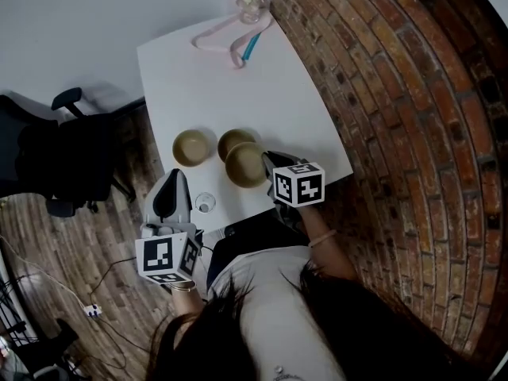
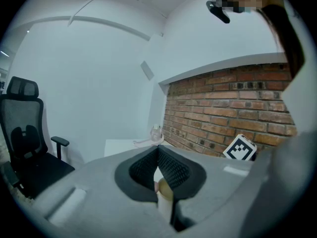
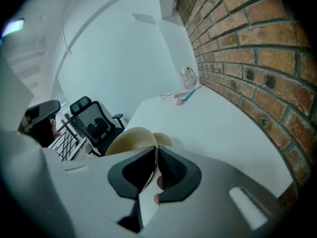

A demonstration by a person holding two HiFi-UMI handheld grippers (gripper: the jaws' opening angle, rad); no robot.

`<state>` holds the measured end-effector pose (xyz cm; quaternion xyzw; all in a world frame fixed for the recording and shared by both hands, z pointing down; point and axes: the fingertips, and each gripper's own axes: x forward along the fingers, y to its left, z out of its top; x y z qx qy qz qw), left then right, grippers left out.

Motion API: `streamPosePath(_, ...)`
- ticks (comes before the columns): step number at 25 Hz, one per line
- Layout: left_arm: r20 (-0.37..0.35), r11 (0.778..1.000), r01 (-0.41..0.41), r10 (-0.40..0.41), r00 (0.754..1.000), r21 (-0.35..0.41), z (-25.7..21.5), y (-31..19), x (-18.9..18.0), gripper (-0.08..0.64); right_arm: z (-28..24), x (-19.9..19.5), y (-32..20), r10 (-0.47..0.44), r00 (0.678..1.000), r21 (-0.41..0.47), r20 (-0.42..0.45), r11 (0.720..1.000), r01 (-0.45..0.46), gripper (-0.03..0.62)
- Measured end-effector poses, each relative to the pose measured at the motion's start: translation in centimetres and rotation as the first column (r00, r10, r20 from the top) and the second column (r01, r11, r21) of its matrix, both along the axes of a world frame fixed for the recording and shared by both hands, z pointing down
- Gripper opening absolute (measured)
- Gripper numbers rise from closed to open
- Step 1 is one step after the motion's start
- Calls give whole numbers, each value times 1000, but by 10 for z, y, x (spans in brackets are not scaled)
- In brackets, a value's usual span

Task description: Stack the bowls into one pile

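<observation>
Rim of tilted tan bowl (image 3: 130, 142) is pinched btw jaws of R gripper (image 3: 156, 155), closed tight on it. Bowl hangs just left of gripper, overlapping second bowl (image 1: 232, 139). Third bowl (image 1: 193, 147) stands apart on white table (image 1: 238, 78). L gripper (image 1: 175, 179) has jaws together w/ nothing held, beside table's near corner.
</observation>
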<state>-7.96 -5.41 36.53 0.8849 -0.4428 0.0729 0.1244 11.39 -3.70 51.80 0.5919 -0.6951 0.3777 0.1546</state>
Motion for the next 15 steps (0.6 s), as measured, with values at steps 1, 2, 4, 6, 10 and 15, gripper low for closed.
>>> streamPosePath(1, 1, 1000, 6, -6, 1000, 0, 0, 0, -3, -2, 0, -2, -1, -5, 1000, 1, 0, 1000, 5, 21)
streamPosePath(2, 2, 1000, 13, -13, 1000, 1, 0, 1, -6, -2, 0, -4, -3, -11, 1000, 2, 1, 1000, 11, 21)
streamPosePath(4, 3, 1000, 28, -28, 1000, 1, 0, 1, -11, -2, 0, -10, -5, -24, 1000, 1, 3, 1000, 24, 21)
streamPosePath(6, 4, 999, 41, -41, 999, 1, 0, 0, -16, -2, 1, -15, -8, -39, 999, 0, 4, 999, 39, 21)
streamPosePath(10, 3, 998, 66, -66, 998, 2, 0, -1, -23, -2, 0, -24, -15, -68, 998, 1, 5, 998, 68, 21)
streamPosePath(15, 7, 995, 98, -98, 995, 1, 0, -3, -32, -2, 0, -31, -26, -96, 995, 3, 5, 995, 96, 21)
